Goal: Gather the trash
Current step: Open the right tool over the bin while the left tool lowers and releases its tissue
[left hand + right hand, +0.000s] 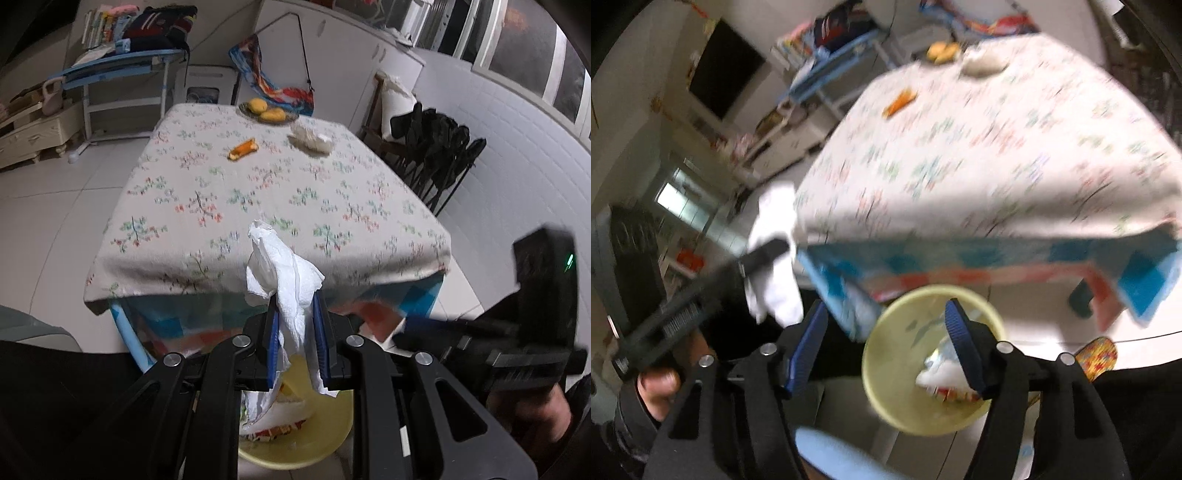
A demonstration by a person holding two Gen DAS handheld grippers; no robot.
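Note:
My left gripper (295,306) is shut on a crumpled white paper tissue (284,269) and holds it in front of the table's near edge, above a yellow bin (295,446) that has wrappers and paper inside. My right gripper (886,314) is open and empty, right over the same yellow bin (886,354); the view is blurred. The left gripper with the tissue (772,258) shows at its left. An orange peel (243,148) and a crumpled white wrapper (312,139) lie on the far part of the floral tablecloth (266,206).
A plate of yellow mangoes (267,110) stands at the table's far edge. Black folded chairs (436,147) lean on the right wall. A blue desk with books (122,66) and a low cabinet (37,136) stand at the back left. The floor is white tile.

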